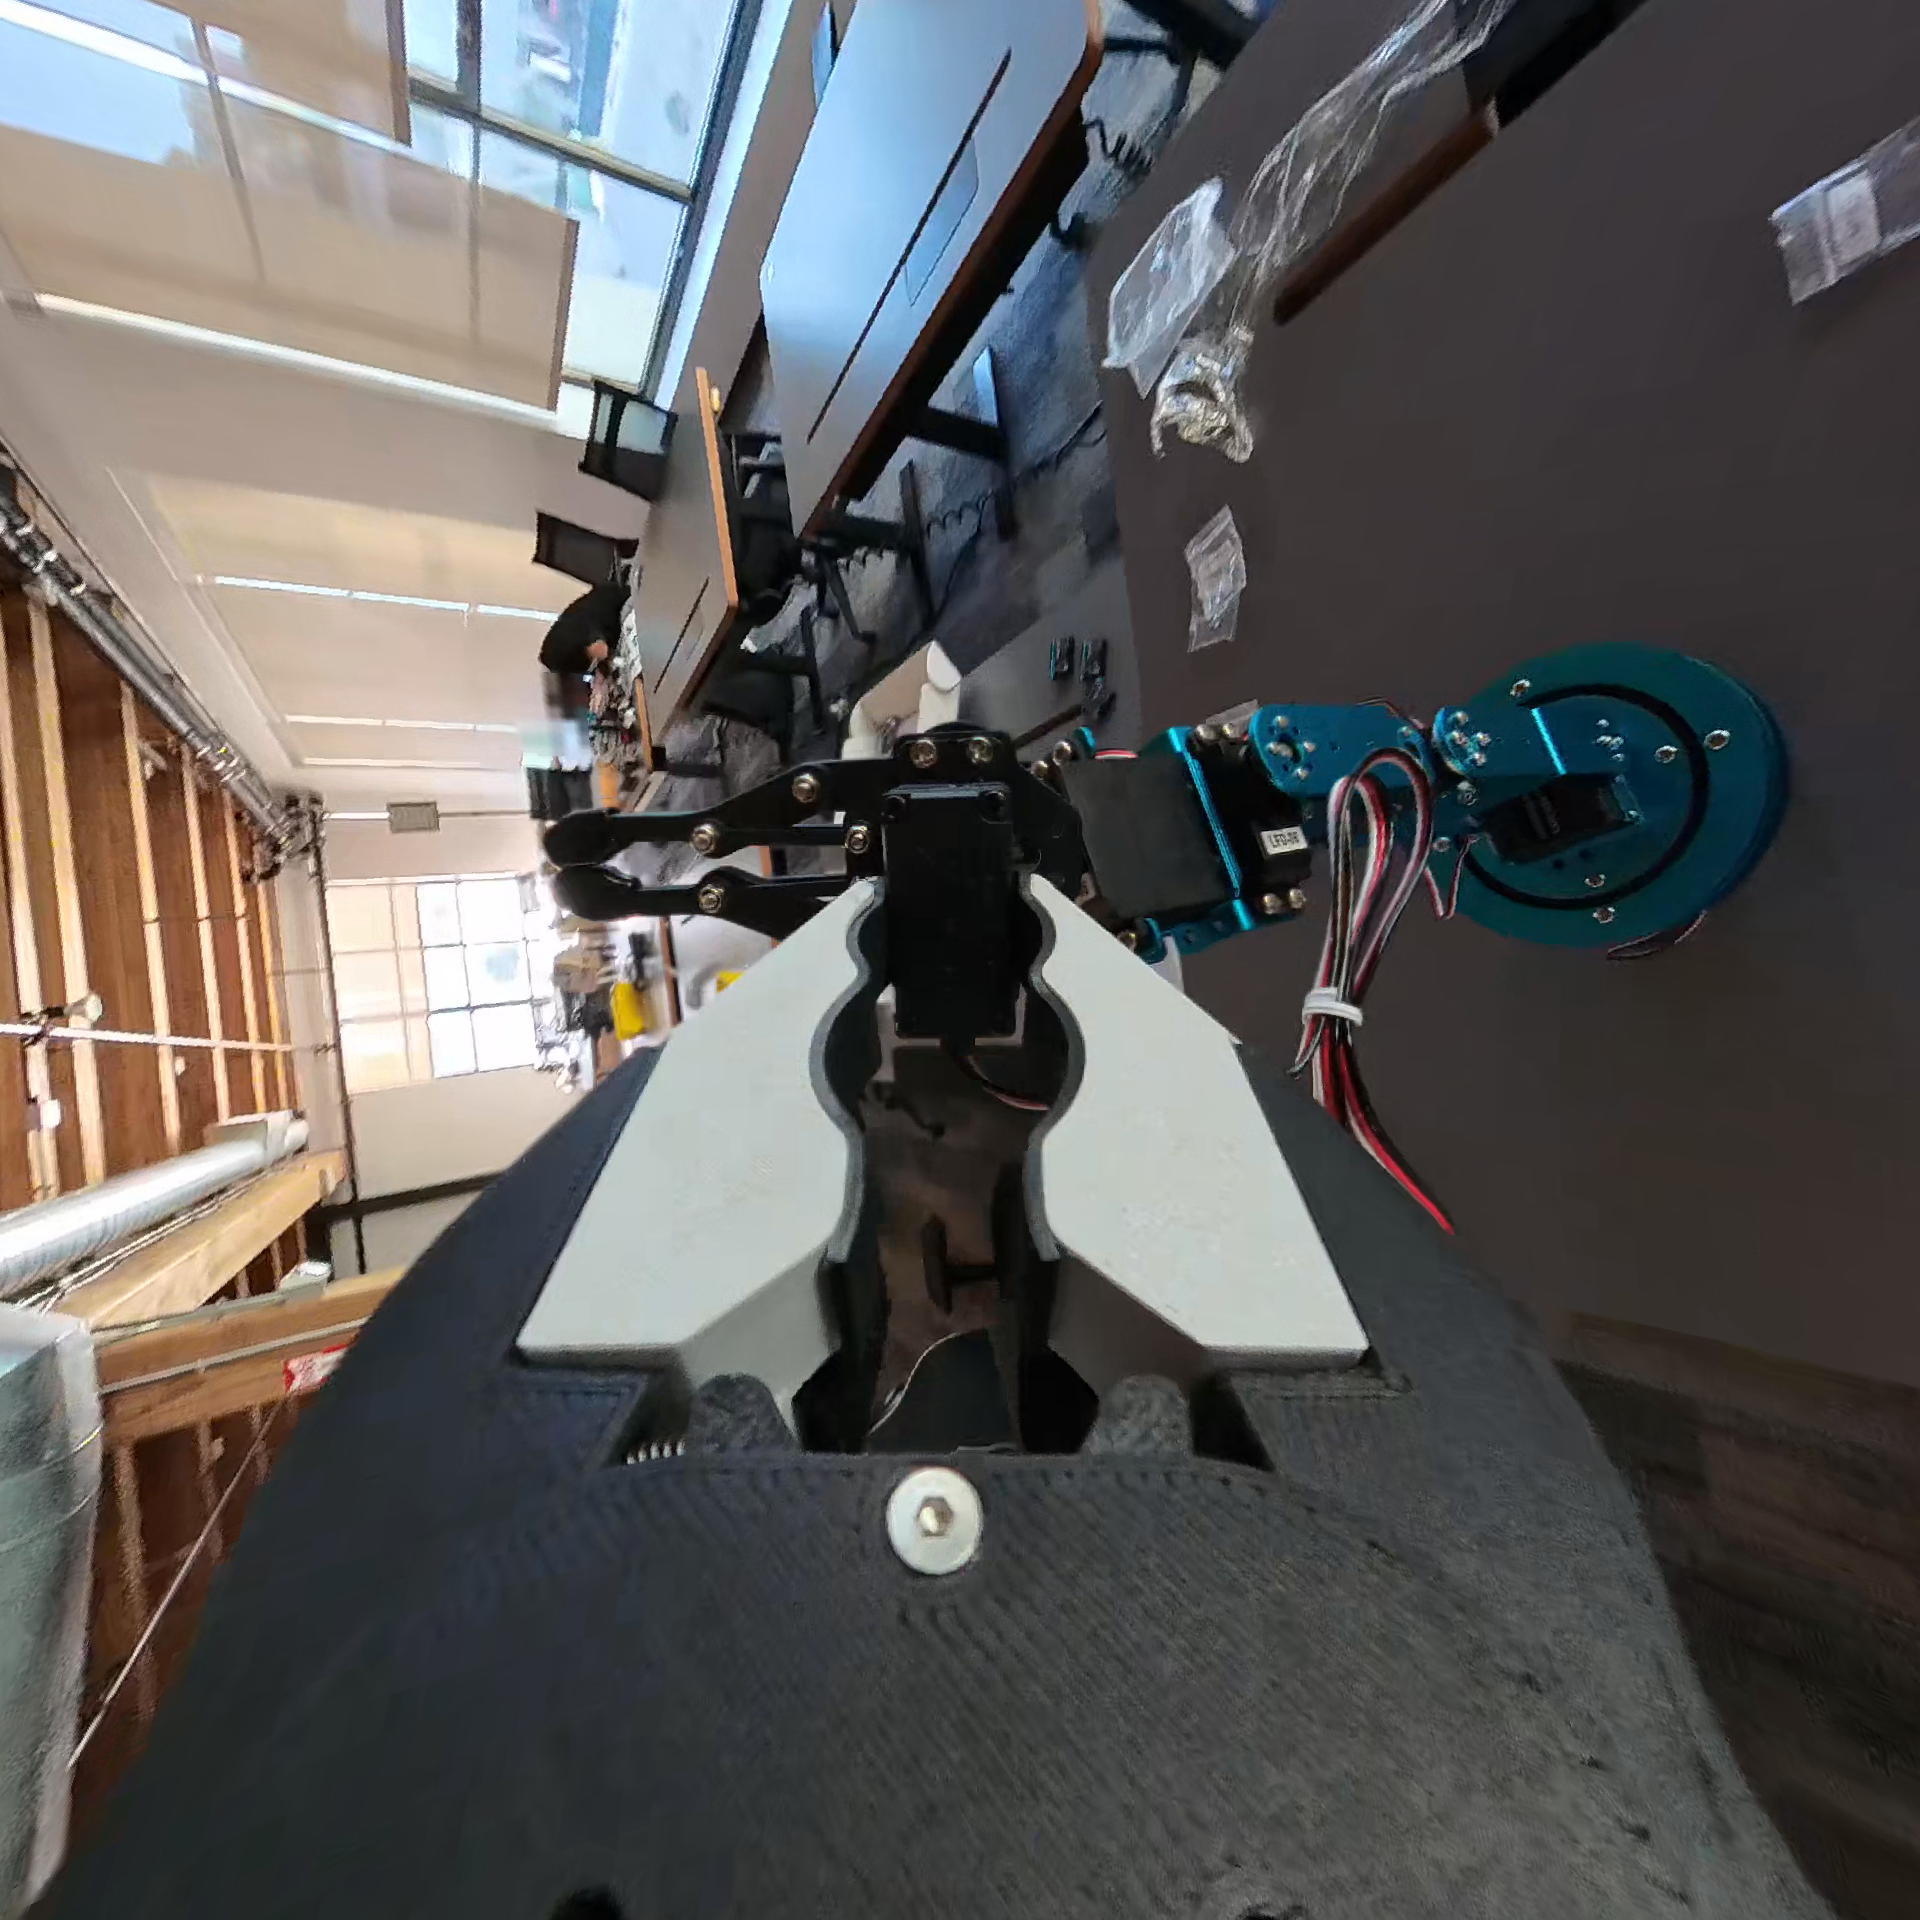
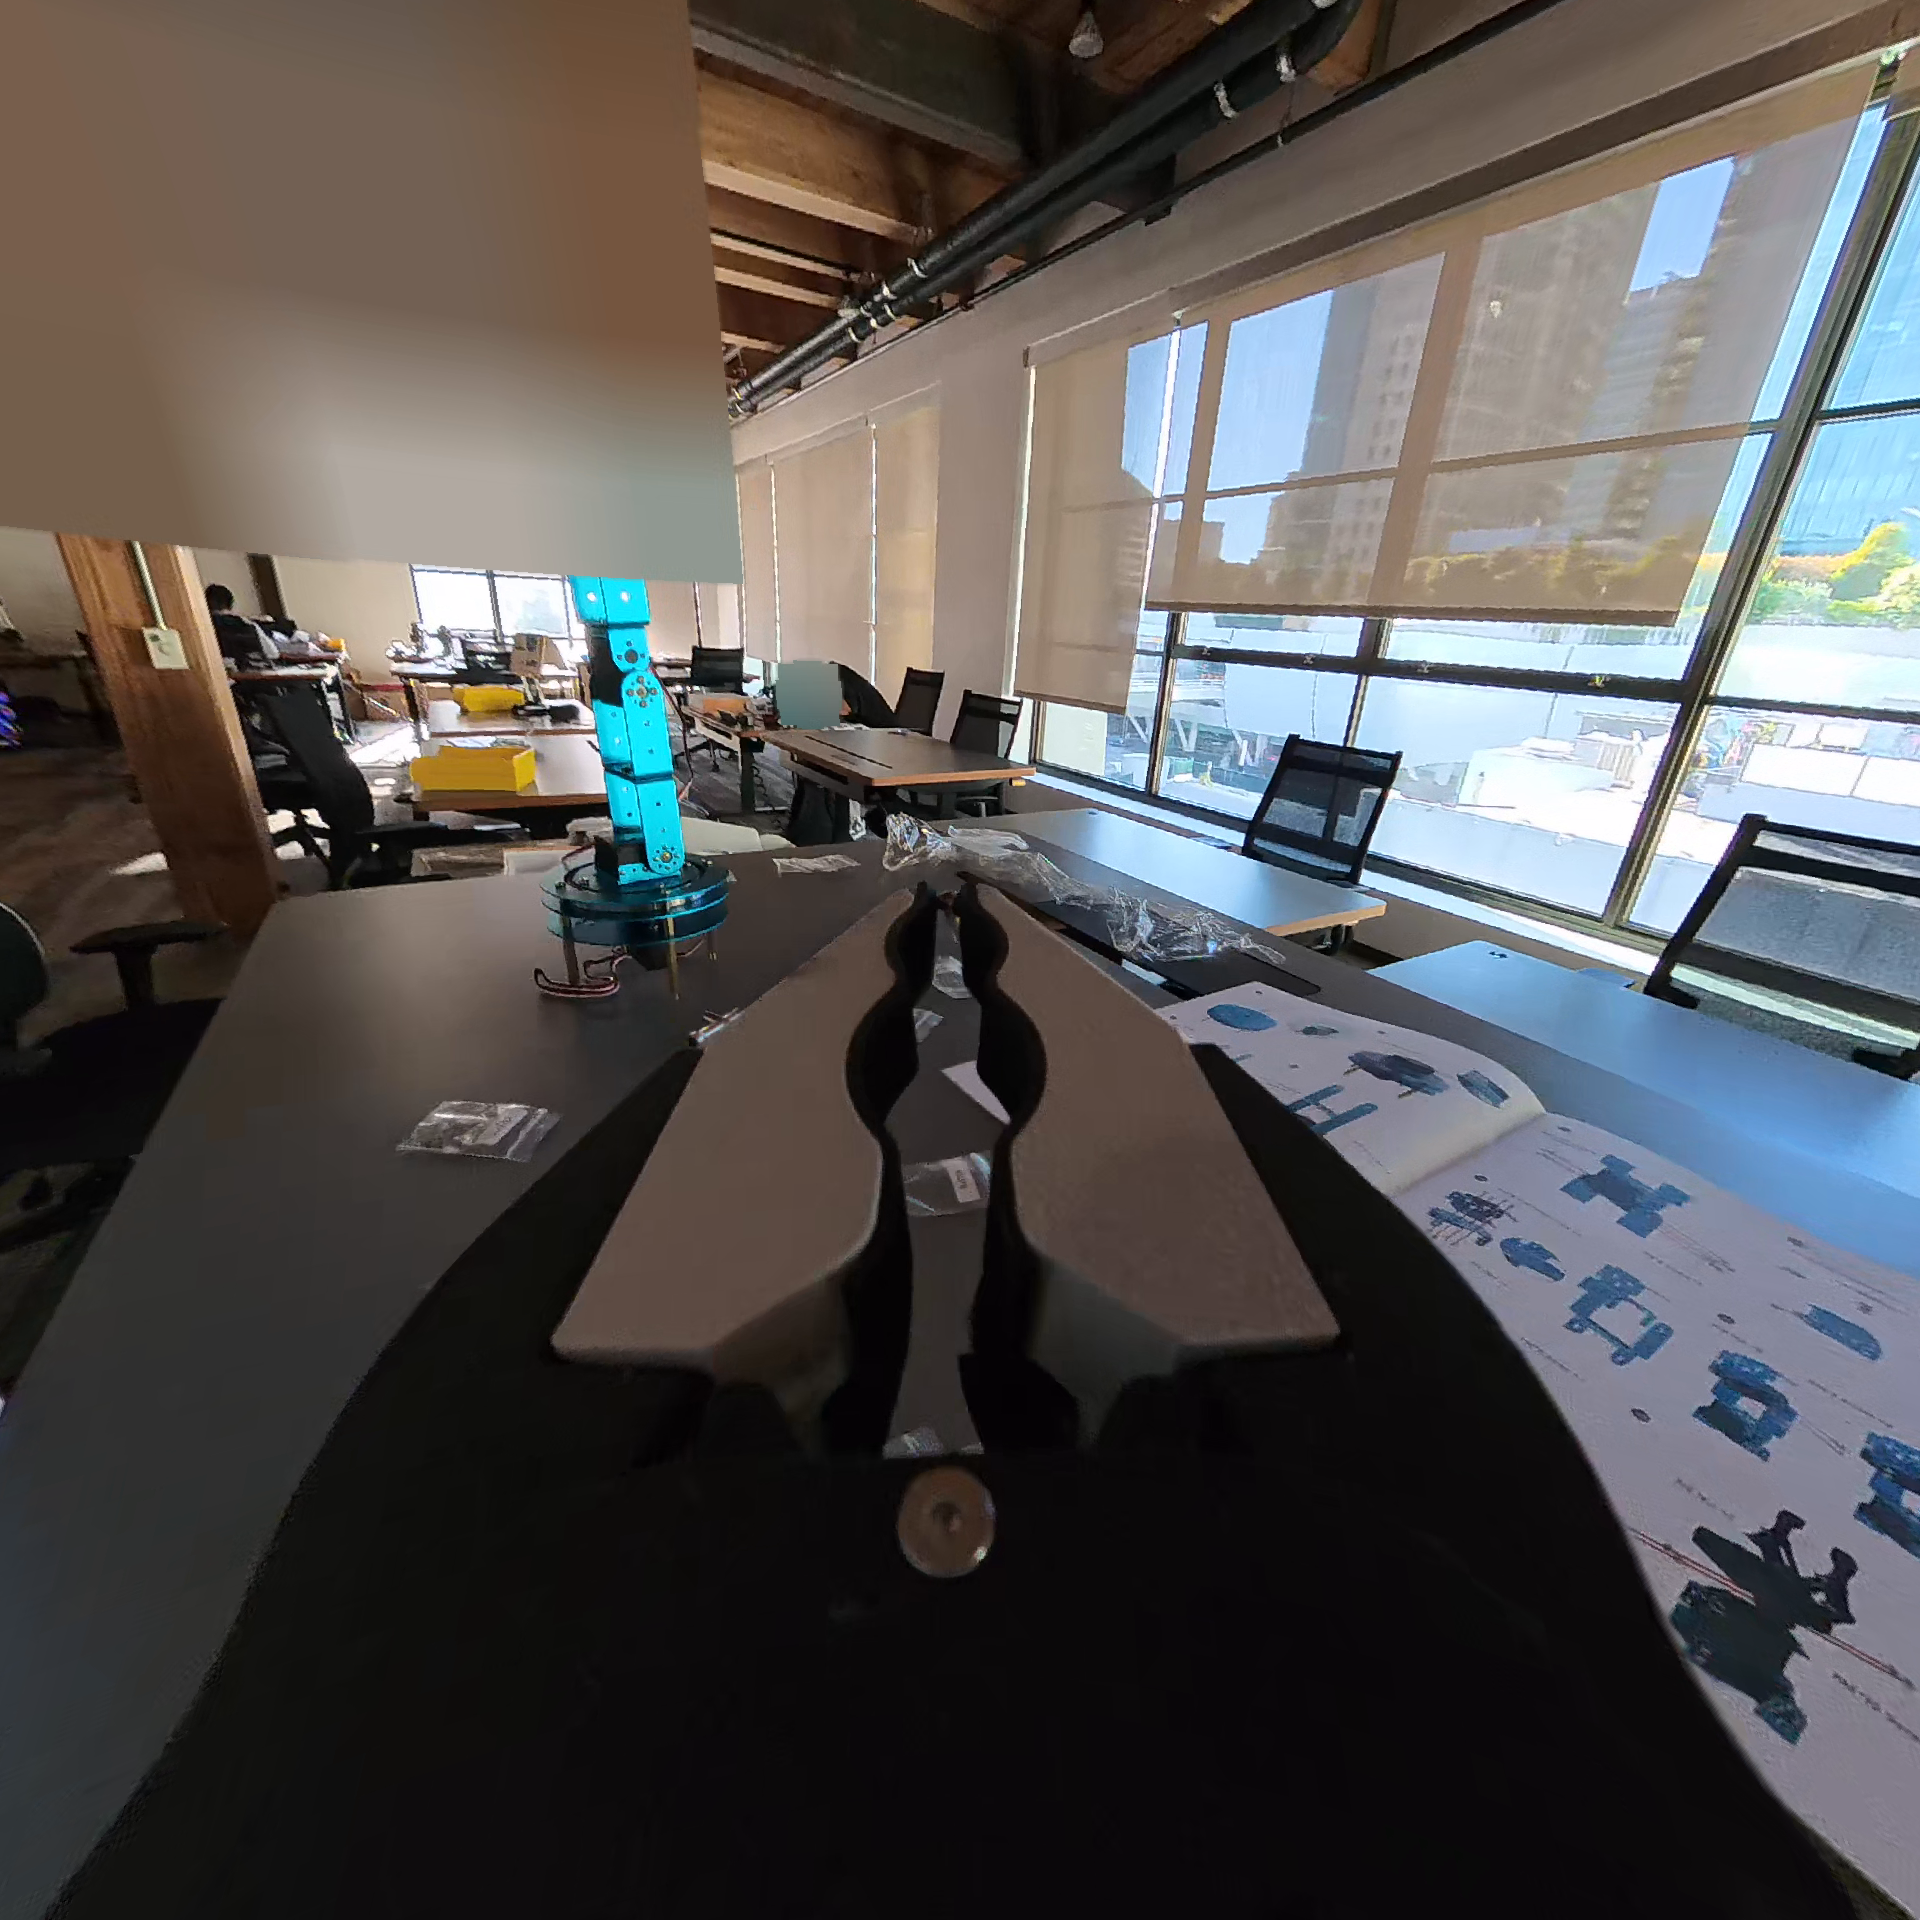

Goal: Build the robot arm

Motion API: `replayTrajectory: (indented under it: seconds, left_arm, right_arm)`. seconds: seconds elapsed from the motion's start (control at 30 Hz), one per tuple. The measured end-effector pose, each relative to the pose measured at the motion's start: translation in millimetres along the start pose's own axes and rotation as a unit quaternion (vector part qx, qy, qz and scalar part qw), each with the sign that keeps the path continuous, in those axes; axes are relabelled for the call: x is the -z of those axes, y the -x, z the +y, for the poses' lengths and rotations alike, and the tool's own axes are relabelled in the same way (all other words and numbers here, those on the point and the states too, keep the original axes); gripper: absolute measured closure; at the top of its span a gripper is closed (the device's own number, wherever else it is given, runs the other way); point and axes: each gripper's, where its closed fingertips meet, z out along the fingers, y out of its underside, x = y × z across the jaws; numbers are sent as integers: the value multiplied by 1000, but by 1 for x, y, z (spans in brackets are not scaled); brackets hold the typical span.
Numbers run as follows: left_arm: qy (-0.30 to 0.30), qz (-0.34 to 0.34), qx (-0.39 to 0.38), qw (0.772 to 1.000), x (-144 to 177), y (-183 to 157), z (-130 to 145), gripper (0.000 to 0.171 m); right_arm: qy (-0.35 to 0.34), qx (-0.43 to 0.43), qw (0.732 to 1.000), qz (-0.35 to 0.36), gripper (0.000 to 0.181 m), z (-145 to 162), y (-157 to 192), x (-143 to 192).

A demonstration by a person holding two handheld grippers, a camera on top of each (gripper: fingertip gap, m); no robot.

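Through the left wrist view, which is rolled on its side, we see our left tongs (image 1: 951, 935) closed around the black motor block (image 1: 951, 914) of a small robot arm (image 1: 1226, 821), the grey fingers (image 1: 727, 1101) pressing on the block from both sides. The block carries the arm's black claw (image 1: 665, 857), whose two tips lie nearly together. Behind it the arm's blue brackets run back to a round blue base (image 1: 1704, 821) standing on the dark counter (image 1: 1558, 520). A bundle of red, white and black wires (image 1: 1351, 956) hangs from the arm, tied with a white band. Small clear bags of parts (image 1: 1216, 577) and crumpled clear wrap (image 1: 1278, 208) lie on the counter beyond.

In the right wrist view, our right tongs (image 2: 940, 899) hang above the counter (image 2: 364, 1039) with nothing between them; the fingers (image 2: 790, 1122) stand close, with only a narrow slit at the tips. The blue arm (image 2: 634, 727) stands upright on its base to the left, well apart from these tongs. An open instruction booklet (image 2: 1662, 1299) lies at the right, and a small parts bag (image 2: 478, 1129) at the left.
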Motion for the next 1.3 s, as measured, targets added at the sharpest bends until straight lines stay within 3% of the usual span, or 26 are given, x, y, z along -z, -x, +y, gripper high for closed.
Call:
replayTrajectory:
  seconds: [0.27,0.83,1.3]
  left_arm:
    - [51,-87,-12,995,-14,13,4,150]
    - [74,-89,32,993,-15,21,2,150]
    - [94,-128,-27,987,-16,17,-4,150]
  right_arm:
    - [-18,3,1000,-10,178,-10,6,16]
    - [-22,-12,999,-38,178,-10,19,16]
    - [-34,-47,998,-33,178,-12,8,20]
